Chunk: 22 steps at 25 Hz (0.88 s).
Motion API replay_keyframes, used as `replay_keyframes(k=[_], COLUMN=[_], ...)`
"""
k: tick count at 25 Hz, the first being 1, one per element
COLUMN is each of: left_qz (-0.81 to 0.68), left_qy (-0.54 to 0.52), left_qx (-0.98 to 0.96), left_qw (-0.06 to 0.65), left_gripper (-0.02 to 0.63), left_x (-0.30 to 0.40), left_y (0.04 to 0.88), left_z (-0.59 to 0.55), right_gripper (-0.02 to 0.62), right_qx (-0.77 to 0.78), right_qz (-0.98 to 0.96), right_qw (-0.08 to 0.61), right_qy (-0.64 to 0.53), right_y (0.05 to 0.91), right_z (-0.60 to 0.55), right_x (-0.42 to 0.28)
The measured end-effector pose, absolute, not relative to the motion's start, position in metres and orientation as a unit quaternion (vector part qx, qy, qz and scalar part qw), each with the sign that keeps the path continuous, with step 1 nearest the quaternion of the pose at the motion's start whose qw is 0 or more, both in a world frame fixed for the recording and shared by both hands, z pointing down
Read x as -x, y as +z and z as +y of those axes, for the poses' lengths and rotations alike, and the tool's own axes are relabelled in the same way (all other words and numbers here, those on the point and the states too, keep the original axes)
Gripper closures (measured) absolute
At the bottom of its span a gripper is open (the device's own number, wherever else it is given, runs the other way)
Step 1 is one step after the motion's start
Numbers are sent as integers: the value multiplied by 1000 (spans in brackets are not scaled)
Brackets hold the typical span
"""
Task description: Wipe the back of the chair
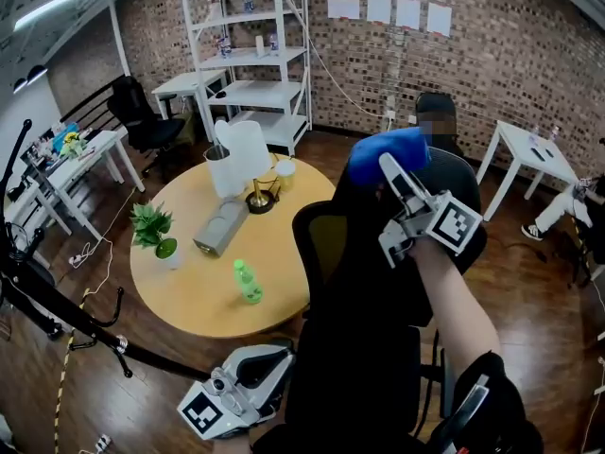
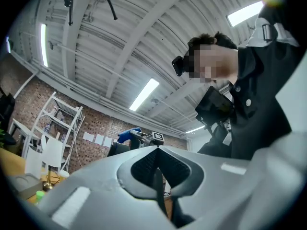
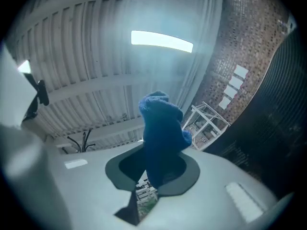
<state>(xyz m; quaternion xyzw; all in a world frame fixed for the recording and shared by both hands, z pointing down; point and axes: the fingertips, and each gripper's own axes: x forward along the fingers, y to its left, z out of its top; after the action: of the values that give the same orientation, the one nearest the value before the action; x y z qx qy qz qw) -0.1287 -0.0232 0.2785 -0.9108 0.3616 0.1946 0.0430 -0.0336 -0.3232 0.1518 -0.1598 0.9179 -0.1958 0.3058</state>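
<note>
Chair (image 1: pixel 354 301) back fills the near middle of the head view, a black mesh panel rising from the near edge, with the round table (image 1: pixel 189 291) farther off on the left. The step in hand looks like the start of a stroke from the top edge. To do it well, the cloth should be laid flat against the mesh, not just by its tip. It can then be drawn down or across in overlapping passes with light, steady pressure, since mesh gives and a chair like this may turn away.

The left gripper (image 1: pixel 269 372) is nearest, low at the left of the chair. Its jaws are together with nothing between them, and they point up toward the ceiling. I judge it best used to brace the chair's side against turning.

Farther on, the right gripper (image 1: pixel 389 170) is up at the top of the back. Its jaws are clamped on a blue cloth (image 1: pixel 386 151) that stands out beyond the tips. In the right gripper view the cloth rises free against the ceiling, while the chair (image 3: pixel 276 128) lies just beside the jaws on the right. So the back is alongside the gripper, not ahead of it. Whether cloth and mesh touch I cannot tell. A turn of the wrist toward the mesh seems needed before wiping.
</note>
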Motion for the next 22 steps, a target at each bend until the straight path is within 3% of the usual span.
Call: replay_keyframes(k=[2, 7, 22], left_qz=[368, 372, 287], left_qy=[193, 190, 197], left_qx=[908, 907, 937], left_qw=[45, 46, 30], left_gripper=[603, 603, 603], left_x=[131, 135, 88], left_y=[279, 279, 287], left_z=[-25, -32, -56], right_gripper=[541, 541, 541], right_qx=[166, 346, 481], right_qz=[914, 876, 820], right_qw=[300, 221, 228], right_qy=[-216, -251, -211], right_y=[157, 219, 240], right_z=[-342, -405, -403], right_x=[50, 27, -122])
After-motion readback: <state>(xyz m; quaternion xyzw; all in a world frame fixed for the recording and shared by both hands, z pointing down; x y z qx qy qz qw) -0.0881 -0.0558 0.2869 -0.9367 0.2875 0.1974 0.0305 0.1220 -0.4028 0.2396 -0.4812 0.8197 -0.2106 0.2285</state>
